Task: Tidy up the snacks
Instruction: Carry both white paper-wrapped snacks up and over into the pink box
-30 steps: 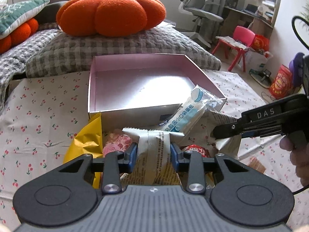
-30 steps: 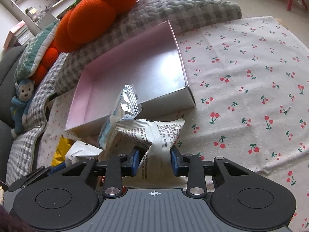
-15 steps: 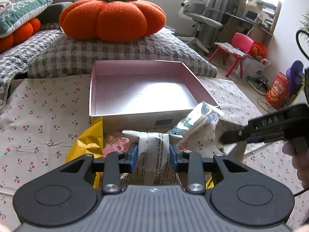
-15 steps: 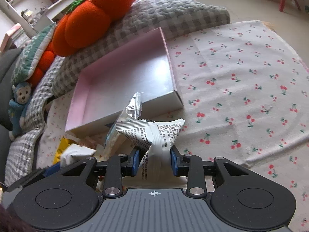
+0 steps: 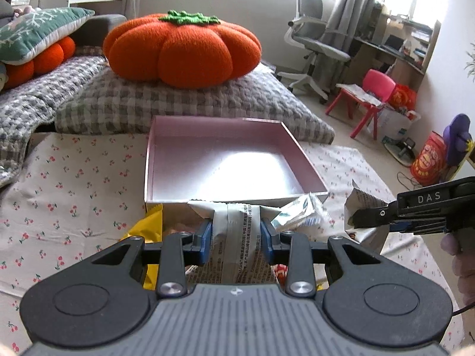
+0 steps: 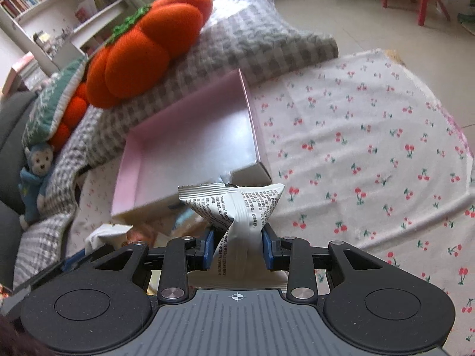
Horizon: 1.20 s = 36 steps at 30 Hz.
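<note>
My left gripper [image 5: 236, 238] is shut on a grey printed snack packet [image 5: 237, 231], held just in front of the near wall of the open pink box [image 5: 225, 160]. My right gripper [image 6: 237, 244] is shut on a second grey printed packet [image 6: 234, 204]; it also shows at the right of the left wrist view as a black gripper [image 5: 374, 218] pinching that crumpled packet [image 5: 360, 204]. Below lie a yellow packet [image 5: 148, 231], a white-and-blue packet [image 5: 299, 213] and a red packet [image 5: 280, 273]. The box holds nothing.
A cherry-print cloth [image 6: 371, 148] covers the surface. Behind the box lie a grey checked cushion [image 5: 178, 103] and an orange pumpkin pillow [image 5: 181, 50]. An office chair [image 5: 314, 38] and a red child's chair [image 5: 371, 95] stand on the floor at the right.
Both grippers have risen with their packets. The box and the loose snacks now sit lower and smaller in both views. The white-and-blue packet has dropped flatter beside the box.
</note>
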Available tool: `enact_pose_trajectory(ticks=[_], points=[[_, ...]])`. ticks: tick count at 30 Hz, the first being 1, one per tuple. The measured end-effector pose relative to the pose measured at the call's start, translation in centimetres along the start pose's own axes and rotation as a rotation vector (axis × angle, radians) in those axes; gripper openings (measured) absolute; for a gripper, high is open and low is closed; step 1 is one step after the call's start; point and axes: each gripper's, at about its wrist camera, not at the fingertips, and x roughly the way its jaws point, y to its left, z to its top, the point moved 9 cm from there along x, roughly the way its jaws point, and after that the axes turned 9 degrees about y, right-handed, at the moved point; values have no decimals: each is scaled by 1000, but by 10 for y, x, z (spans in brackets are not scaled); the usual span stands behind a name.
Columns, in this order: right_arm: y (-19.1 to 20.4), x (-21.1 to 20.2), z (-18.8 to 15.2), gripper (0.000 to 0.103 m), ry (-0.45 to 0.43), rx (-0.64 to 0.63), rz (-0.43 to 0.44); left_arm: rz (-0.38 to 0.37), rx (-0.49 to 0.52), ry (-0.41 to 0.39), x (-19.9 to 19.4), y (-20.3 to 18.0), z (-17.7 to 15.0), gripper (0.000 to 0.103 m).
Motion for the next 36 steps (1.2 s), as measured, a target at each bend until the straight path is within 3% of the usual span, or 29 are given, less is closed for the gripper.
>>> enact_pose_trajectory(ticks=[12,20,27,36], points=[[30,-2,44,31,-58,-20,62,108,17,-37,18,12,41,30],[48,16,68,31,-123,-70,118,137,-54,-69,42,35,54,30],[51,45,83,31,-138,-92,93,161,-63,-92,58,43,61,31],[34,72,90,31,-125,-102,19,186,-39,-58,78,51,54,31]])
